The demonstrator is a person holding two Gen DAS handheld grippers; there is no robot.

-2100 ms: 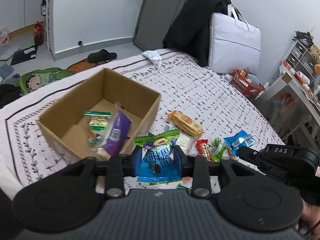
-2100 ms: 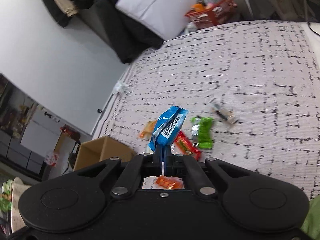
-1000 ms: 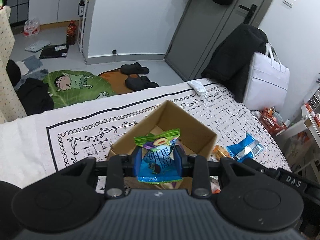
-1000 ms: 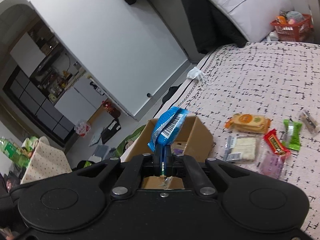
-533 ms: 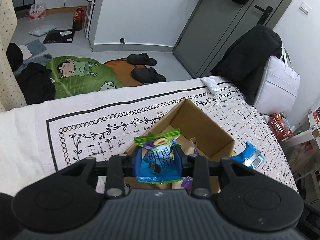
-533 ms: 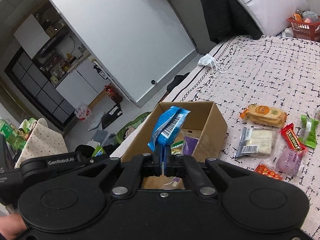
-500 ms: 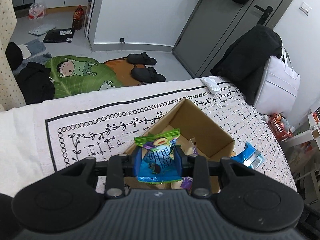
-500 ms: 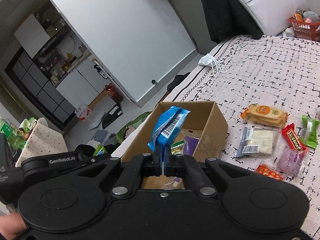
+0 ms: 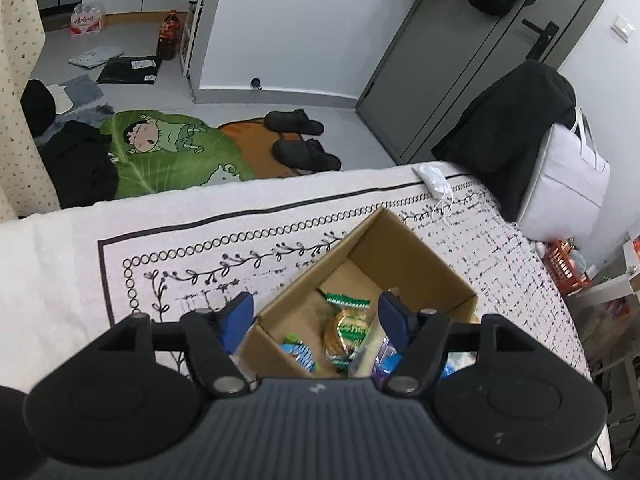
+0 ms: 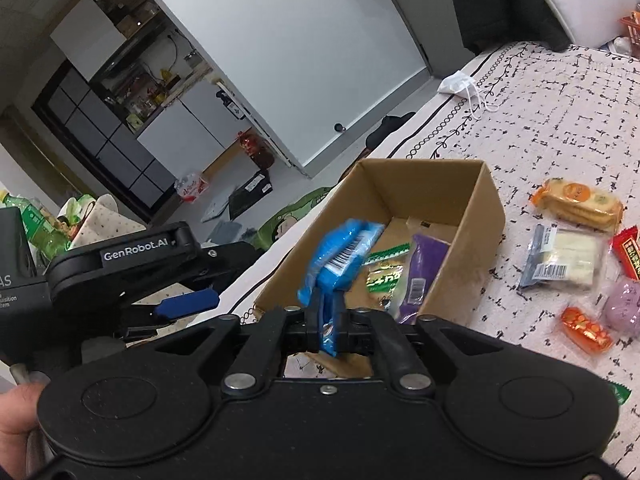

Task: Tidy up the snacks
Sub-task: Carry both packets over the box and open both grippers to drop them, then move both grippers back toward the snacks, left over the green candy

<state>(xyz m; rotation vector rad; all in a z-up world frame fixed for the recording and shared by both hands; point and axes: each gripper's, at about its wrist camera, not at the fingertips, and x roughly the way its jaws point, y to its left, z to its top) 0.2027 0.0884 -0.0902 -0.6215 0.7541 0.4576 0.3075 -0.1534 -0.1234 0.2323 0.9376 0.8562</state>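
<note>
Over the cardboard box (image 9: 404, 248), your left gripper (image 9: 316, 314) has just opened, empty; your right gripper (image 10: 329, 326), jaws just easing apart, has the blue packet (image 10: 340, 256) between them, loose snacks (image 10: 576, 204) beside it.

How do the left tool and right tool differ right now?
The left tool stands wide open and empty; its jaws have just been opening. The right tool has the blue packet between its jaws, which have just begun opening. Both are at the cardboard box.
</note>
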